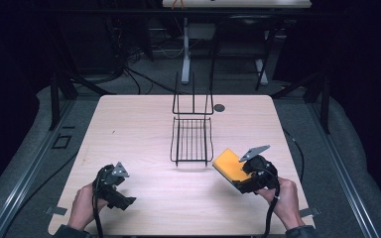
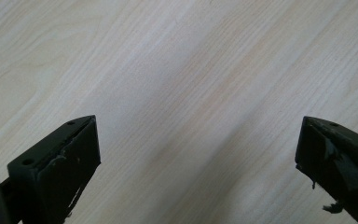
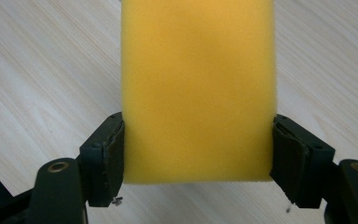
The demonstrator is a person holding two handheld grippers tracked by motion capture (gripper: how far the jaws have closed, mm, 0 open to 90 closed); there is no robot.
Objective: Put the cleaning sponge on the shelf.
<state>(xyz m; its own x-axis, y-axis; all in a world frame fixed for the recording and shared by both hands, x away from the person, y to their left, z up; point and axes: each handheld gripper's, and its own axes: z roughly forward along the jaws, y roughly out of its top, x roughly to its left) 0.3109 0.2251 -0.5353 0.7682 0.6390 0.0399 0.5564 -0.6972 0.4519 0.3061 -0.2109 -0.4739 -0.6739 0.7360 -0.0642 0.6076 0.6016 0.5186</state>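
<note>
Gripping sponge point(image 3: 198, 88), rack point(image 1: 192, 141) bare

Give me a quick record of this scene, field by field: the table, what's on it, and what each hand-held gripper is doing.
surface: light wooden table
rack: black wire rack, mid-table, nothing in it
small item: dark round disc right of the rack's upright back
left hand-held gripper: jaws wide apart, nothing between them, over bare wood
right hand-held gripper: jaws closed on a yellow sponge
sponge position: just right of the rack's front corner

rack point(image 1: 192, 140) mid-table point(image 1: 129, 129) | sponge point(image 1: 229, 165) just right of rack | left tongs point(image 1: 124, 202) near-left
</note>
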